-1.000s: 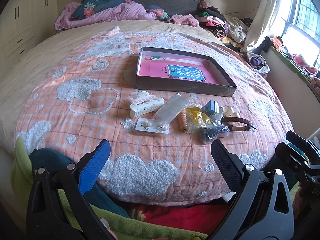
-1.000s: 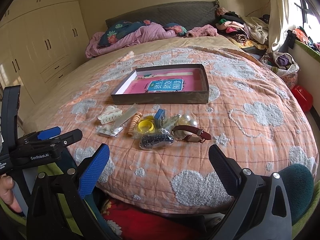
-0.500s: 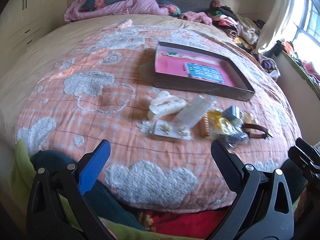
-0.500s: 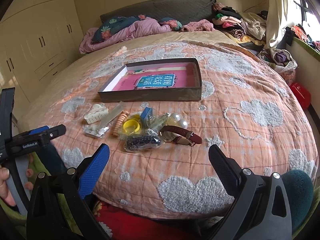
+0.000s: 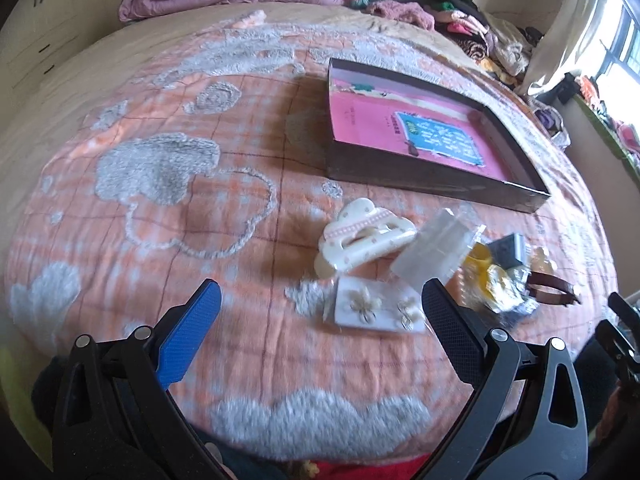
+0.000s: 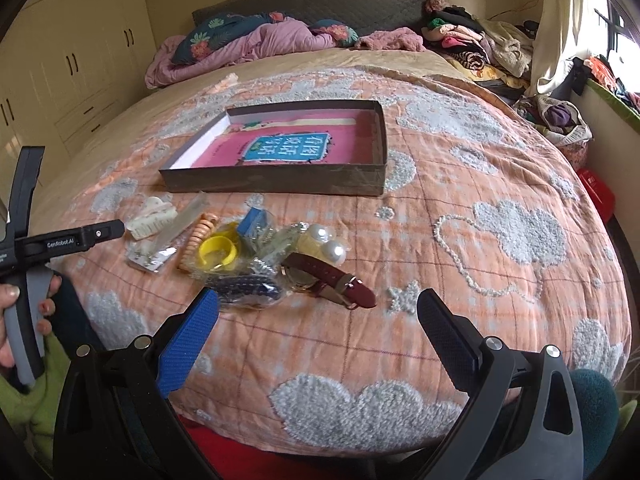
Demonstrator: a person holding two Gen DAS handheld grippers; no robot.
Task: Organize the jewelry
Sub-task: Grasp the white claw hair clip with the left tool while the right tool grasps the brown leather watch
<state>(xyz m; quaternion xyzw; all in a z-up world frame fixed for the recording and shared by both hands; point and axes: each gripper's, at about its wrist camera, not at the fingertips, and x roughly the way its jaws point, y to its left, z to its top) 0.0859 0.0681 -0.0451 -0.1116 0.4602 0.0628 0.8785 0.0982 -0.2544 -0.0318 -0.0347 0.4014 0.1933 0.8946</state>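
Note:
A pile of jewelry lies on the orange bedspread: a white hair claw (image 5: 362,236) (image 6: 152,216), an earring card (image 5: 374,308) (image 6: 150,258), a clear packet (image 5: 436,248), a yellow ring-shaped piece (image 6: 218,250), pearl pieces (image 6: 328,242), a dark bagged item (image 6: 246,290) and a maroon-strapped watch (image 6: 332,280) (image 5: 550,290). Behind them stands a shallow dark box (image 5: 432,190) (image 6: 276,182) with a pink lining. My left gripper (image 5: 318,312) is open, low over the bed just before the earring card. My right gripper (image 6: 318,312) is open, just before the watch.
The round bed has a headboard, purple bedding (image 6: 248,46) and heaped clothes (image 6: 472,46) at the back. Cupboards (image 6: 72,64) line the left wall. A window and curtain (image 6: 556,36) are at the right, with a red bin (image 6: 598,196) beside the bed.
Both grippers have moved forward and lower toward the jewelry pile. The left one has come close to the earring card and hair claw. Both stay open.

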